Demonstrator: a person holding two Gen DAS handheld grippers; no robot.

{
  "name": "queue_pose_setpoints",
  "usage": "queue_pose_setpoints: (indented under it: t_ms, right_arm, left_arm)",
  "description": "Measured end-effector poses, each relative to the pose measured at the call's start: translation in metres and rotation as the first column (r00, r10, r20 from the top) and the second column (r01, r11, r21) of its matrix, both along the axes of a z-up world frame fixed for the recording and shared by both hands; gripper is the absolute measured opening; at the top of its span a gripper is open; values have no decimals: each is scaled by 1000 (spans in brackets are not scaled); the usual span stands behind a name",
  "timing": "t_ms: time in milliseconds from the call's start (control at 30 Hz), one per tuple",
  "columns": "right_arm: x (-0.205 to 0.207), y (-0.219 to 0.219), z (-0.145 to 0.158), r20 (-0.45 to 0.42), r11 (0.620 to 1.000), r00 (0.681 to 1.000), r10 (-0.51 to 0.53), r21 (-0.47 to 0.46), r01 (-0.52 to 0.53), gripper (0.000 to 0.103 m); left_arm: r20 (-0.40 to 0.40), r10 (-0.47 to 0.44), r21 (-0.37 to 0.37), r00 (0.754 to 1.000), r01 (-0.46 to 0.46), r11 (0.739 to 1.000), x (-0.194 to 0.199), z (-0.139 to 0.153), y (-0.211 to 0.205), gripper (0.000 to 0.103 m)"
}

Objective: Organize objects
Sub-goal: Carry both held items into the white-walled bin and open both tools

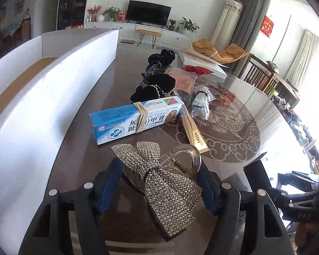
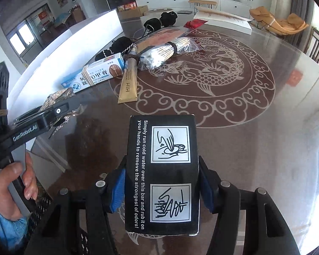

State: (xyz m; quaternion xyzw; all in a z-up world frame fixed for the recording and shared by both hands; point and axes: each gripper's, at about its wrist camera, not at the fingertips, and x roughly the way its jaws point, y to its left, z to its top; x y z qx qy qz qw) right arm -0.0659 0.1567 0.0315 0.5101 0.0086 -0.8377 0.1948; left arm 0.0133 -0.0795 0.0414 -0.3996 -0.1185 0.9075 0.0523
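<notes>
In the left wrist view, the left gripper (image 1: 159,178) was clamped on a rhinestone bow clip (image 1: 159,182): its blue pads (image 1: 108,182) pressed on either side of the bow and the clear claw behind it. The clip was between the jaws above the dark glass table (image 1: 234,165). Just beyond it lay a blue-and-white box (image 1: 136,121) bound with rubber bands, and a gold tube (image 1: 194,131) lay touching the box's right end. Farther back were black scrunchies (image 1: 155,87), a bag of cotton swabs (image 1: 201,104) and a red bow (image 1: 196,69). A long white tray (image 1: 53,97) with a brown floor ran along the left side of the table. The right gripper's black frame showed at the right edge.

In the right wrist view, the right gripper (image 2: 162,182) held a black box (image 2: 163,174) printed with white text and two hand-washing drawings, the pads tight against its long sides. The box was above the table (image 2: 265,138), near its carved fish medallion. At the left, a hand (image 2: 12,187) with a blue sleeve held the left gripper's handle, and the left gripper (image 2: 59,108) reached in with the bow clip (image 2: 57,97) glinting at its tip. Behind it lay the blue-and-white box (image 2: 95,74), the gold tube (image 2: 128,85), the swabs (image 2: 159,55) and the scrunchies (image 2: 119,44), beside the white tray (image 2: 74,51).
</notes>
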Motion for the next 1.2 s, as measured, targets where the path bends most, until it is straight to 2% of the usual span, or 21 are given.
queue_pose_setpoints:
  t_ms: [100,200,267,367,433,533,633,667,733,800,833,933,1067,1200]
  right_arm:
    - [-10,-36,33,-29,996,999,39,-85,-41,59]
    - [-18,-104,69,-84,979,987,141,-137,-151,59]
    - [-20,-159,89,-120,957,968,220,-167,-238,59]
    - [-19,-242,107,-175,922,931,321,-165,-349,59]
    - [-21,-294,105,-173,903,907,383,-134,-407,59]
    - [-21,-352,80,-125,884,880,458,-38,-465,59]
    - [-16,-382,48,-72,863,860,505,63,-502,59]
    - [-14,-388,38,-58,855,854,516,92,-510,59]
    - [-4,-395,30,-100,833,832,545,180,-524,61]
    - [0,-398,26,-88,822,823,562,170,-543,63]
    - [-1,-394,27,-84,827,827,556,153,-540,67]
    - [4,-373,39,-139,838,827,545,123,-532,73]
    - [6,-317,61,-268,860,818,509,124,-494,85]
    - [11,-233,61,-391,919,833,392,122,-375,99]
  left_arm:
    - [-74,42,68,996,-37,997,27,44,-39,67]
    - [-128,122,49,984,-117,992,38,82,-93,67]
    - [-136,193,19,972,-193,981,38,95,-135,67]
    - [-86,295,-43,952,-299,953,29,91,-197,67]
    - [-13,338,-96,941,-338,936,16,77,-229,67]
    - [88,361,-135,928,-348,928,3,51,-257,67]
    - [152,373,-145,915,-353,924,-6,33,-271,67]
    - [166,375,-158,912,-351,923,-8,28,-272,67]
    - [189,382,-183,905,-350,919,-13,22,-271,67]
    - [174,383,-179,907,-353,918,-13,24,-269,70]
    - [174,387,-185,906,-356,916,-14,24,-268,76]
    - [150,394,-209,907,-360,909,-13,28,-260,78]
    - [98,374,-195,922,-350,916,3,35,-242,78]
    - [-5,276,-135,961,-274,952,20,54,-190,79]
